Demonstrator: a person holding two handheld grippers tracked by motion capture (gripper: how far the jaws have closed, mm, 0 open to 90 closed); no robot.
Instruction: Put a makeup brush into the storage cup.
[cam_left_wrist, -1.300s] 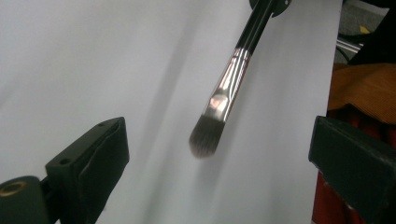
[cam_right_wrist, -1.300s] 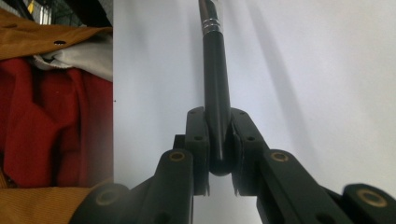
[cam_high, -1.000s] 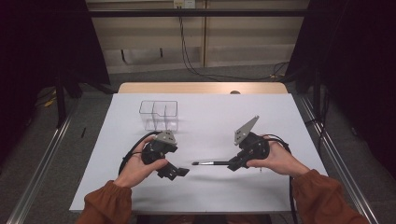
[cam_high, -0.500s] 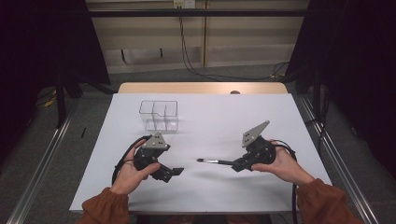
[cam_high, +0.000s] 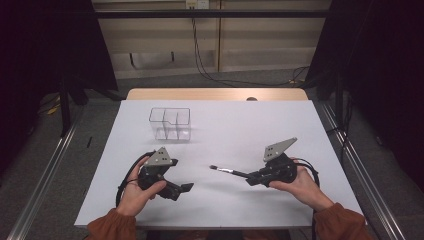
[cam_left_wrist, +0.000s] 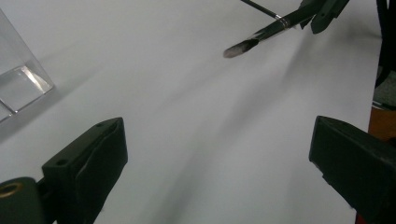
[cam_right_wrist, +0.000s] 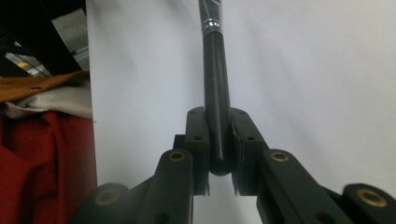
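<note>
A black makeup brush (cam_high: 231, 172) with a silver ferrule is held just above the white table (cam_high: 235, 125), bristles pointing left. My right gripper (cam_high: 253, 178) is shut on its handle; in the right gripper view the two jaws of the right gripper (cam_right_wrist: 218, 135) clamp the brush handle (cam_right_wrist: 216, 88) near its end. At the front left my left gripper (cam_high: 181, 189) stands open with nothing between its jaws. In the left gripper view the left gripper (cam_left_wrist: 217, 135) is wide open, and the brush tip (cam_left_wrist: 240, 47) hangs ahead of it.
A clear plastic organiser (cam_high: 171, 123) with compartments stands at the back left of the table, and its corner (cam_left_wrist: 21, 81) appears in the left gripper view. Cables trail from both grippers. Rails run along both table sides.
My right gripper has shifted slightly right with the brush still in it. My left hand has drawn back a little toward the near edge, jaws still open.
</note>
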